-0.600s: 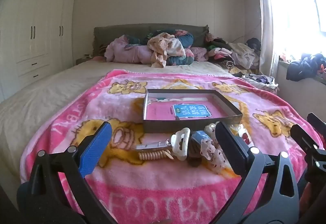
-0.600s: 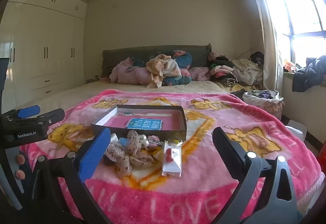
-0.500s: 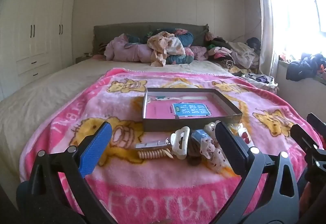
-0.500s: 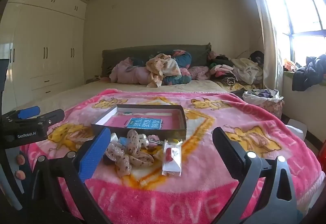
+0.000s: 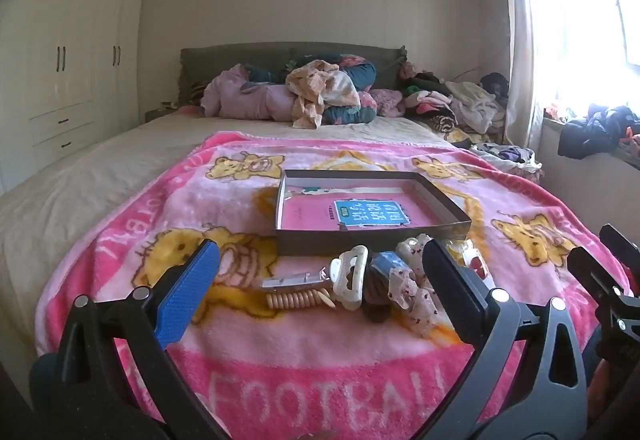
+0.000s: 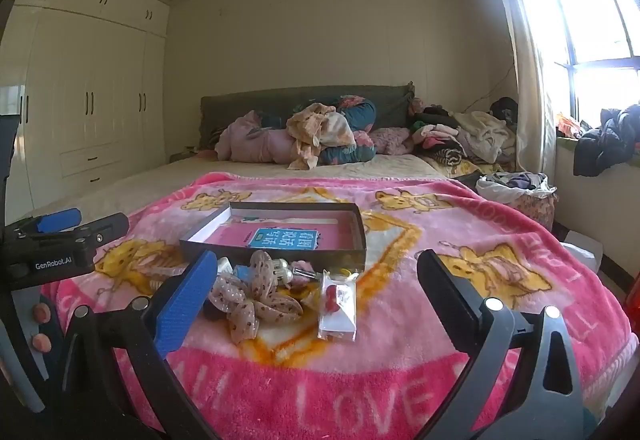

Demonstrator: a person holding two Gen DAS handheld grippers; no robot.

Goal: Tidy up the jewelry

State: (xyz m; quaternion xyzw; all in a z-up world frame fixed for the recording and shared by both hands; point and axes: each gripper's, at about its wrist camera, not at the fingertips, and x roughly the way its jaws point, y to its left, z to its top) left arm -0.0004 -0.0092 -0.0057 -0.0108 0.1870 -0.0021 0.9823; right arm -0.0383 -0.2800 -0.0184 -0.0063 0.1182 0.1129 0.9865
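Both sets of jaws are wide open w/ nothing in them: left gripper (image 5: 320, 282), right gripper (image 6: 316, 286). Hair bits lie in a heap on the blanket (image 6: 460, 280), just in front of the box (image 6: 280, 246). Take one piece at a time: white clip (image 5: 350, 278) w/ left, plastic packet (image 6: 338, 306) w/ right. Come in low, close on the rigid part, not the spotted bow (image 6: 250, 300). Lift clear of the box wall, then set it inside.

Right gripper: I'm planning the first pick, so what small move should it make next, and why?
Probably ease the right gripper forward and down over the clear packet. Both grippers are open and empty, the packet lies apart from the tangled pile, nearest this gripper, and the box just behind holds no accessories yet.
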